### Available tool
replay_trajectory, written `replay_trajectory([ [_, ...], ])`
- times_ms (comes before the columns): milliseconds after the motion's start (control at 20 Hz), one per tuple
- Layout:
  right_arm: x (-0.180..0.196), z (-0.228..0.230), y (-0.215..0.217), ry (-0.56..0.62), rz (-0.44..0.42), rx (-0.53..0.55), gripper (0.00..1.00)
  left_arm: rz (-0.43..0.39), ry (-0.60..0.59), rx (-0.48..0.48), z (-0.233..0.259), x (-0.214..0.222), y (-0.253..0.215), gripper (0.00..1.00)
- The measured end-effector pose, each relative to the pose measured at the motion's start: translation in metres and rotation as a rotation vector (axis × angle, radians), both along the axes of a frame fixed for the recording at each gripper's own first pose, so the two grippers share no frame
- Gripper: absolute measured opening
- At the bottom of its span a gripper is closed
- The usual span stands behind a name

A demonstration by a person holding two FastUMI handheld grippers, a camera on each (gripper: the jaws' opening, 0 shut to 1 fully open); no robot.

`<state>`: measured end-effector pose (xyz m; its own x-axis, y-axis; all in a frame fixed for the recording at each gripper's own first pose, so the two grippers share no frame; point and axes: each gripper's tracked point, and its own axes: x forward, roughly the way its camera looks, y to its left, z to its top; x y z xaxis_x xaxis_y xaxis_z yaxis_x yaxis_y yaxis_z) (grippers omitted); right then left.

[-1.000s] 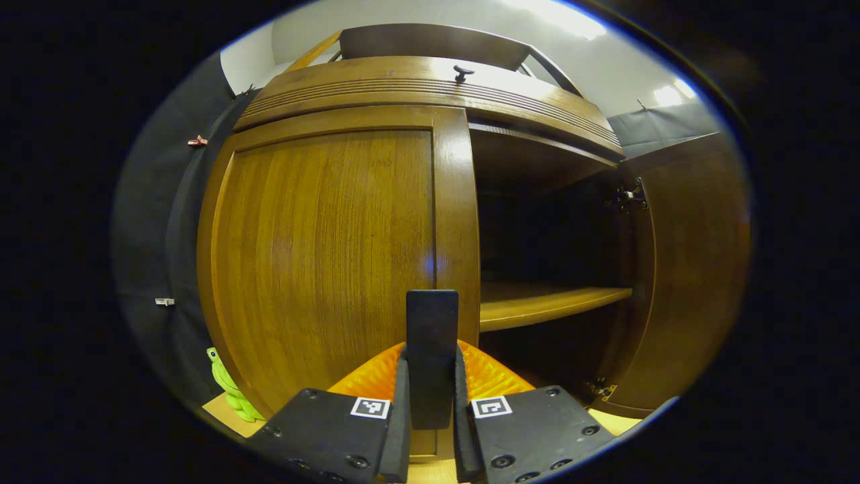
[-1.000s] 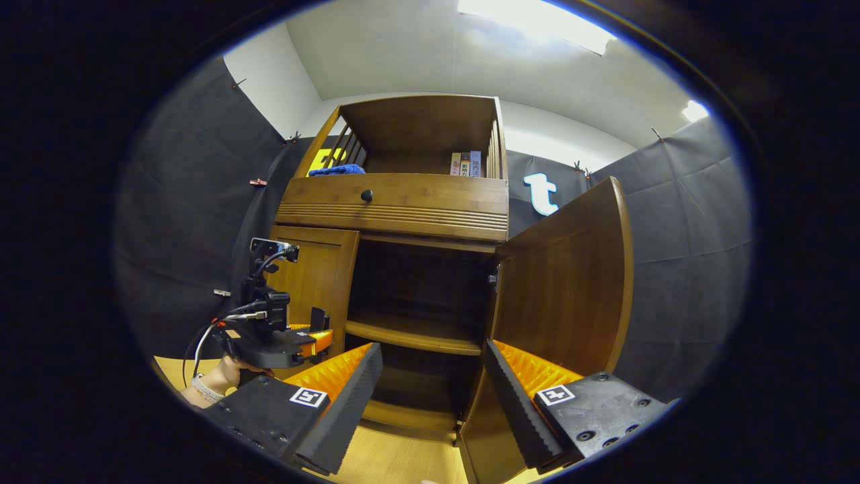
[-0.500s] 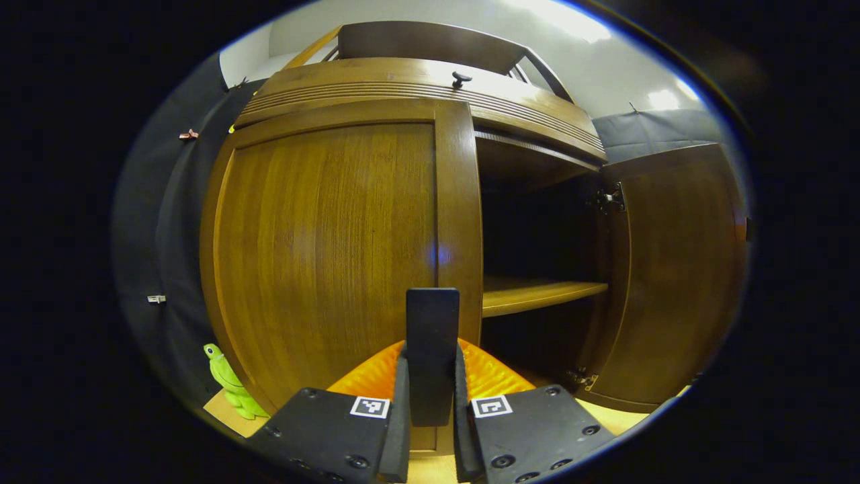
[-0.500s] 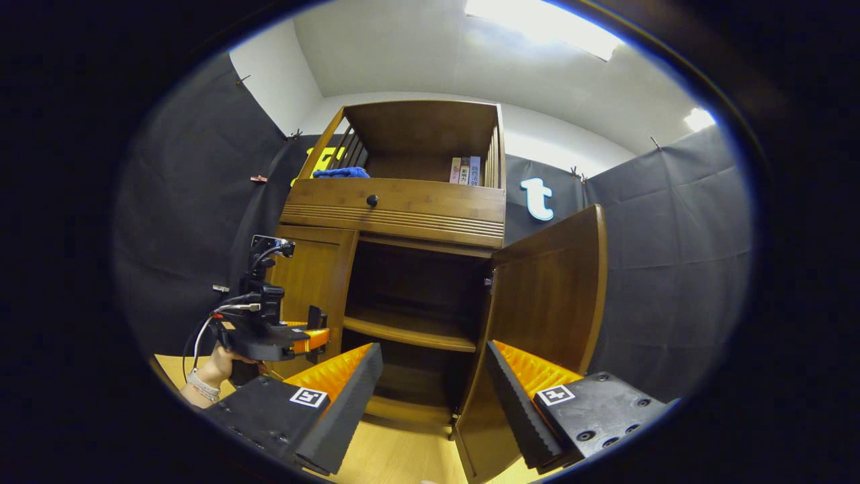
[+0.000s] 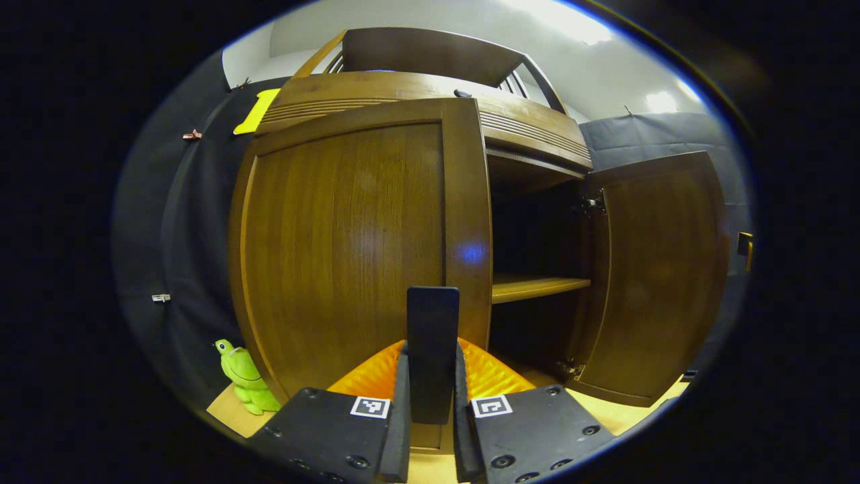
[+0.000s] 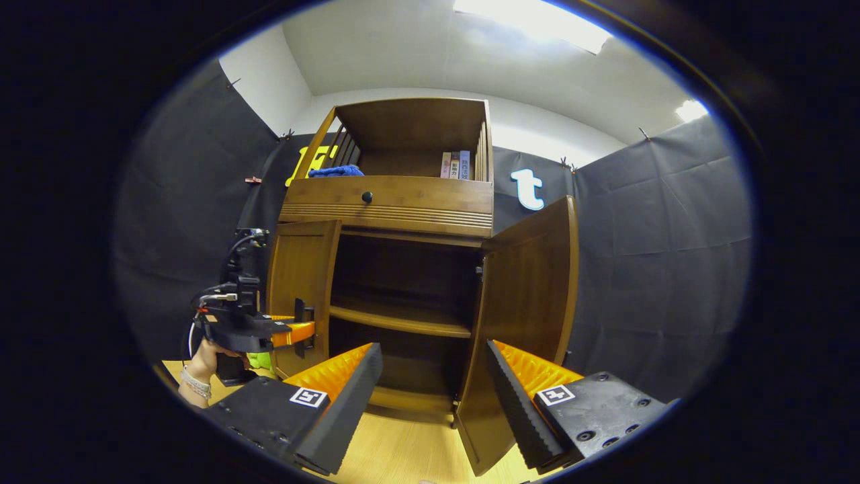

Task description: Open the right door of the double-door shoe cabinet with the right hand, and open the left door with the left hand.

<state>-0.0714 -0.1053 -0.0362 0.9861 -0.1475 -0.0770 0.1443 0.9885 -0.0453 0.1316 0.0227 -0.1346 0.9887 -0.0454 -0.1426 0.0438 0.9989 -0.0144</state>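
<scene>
Wooden left door (image 5: 349, 249) now swung partway out, handle (image 5: 433, 349) clamped in left hand-held gripper (image 5: 430, 410); right door (image 6: 531, 323) wide, right hand-held gripper (image 6: 430, 396) released, nearly done.

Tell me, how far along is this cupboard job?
Roughly halfway or more. Done: the right door stands wide open, and the right gripper hangs open, away from it. In hand: the left gripper is clamped on the left door's handle, and the left door is swung partly out. Left: pulling that door fully open.
</scene>
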Motion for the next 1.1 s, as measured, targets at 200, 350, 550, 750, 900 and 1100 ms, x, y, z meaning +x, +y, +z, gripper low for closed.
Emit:
replay_trajectory([
  [200,-0.005,-0.003,-0.001,0.024,-0.012,0.006,0.96,-0.012,0.002,0.001,0.003,-0.024,0.008,0.3],
  [350,-0.011,-0.002,-0.005,0.027,-0.038,0.003,0.97,-0.024,0.001,0.005,0.005,-0.042,0.014,0.3],
  [550,-0.022,0.001,-0.002,0.017,-0.039,0.013,0.97,-0.017,0.006,0.011,0.008,-0.066,0.029,0.31],
  [750,-0.028,-0.001,0.01,0.014,-0.012,-0.004,0.97,0.012,0.005,0.026,0.012,-0.086,0.042,0.3],
  [900,-0.022,-0.002,0.024,0.014,0.025,-0.002,0.97,0.042,0.004,0.046,0.014,-0.1,0.054,0.3],
  [1100,-0.013,-0.005,0.043,0.013,0.074,0.015,0.97,0.074,0.0,0.056,0.017,-0.115,0.069,0.29],
])
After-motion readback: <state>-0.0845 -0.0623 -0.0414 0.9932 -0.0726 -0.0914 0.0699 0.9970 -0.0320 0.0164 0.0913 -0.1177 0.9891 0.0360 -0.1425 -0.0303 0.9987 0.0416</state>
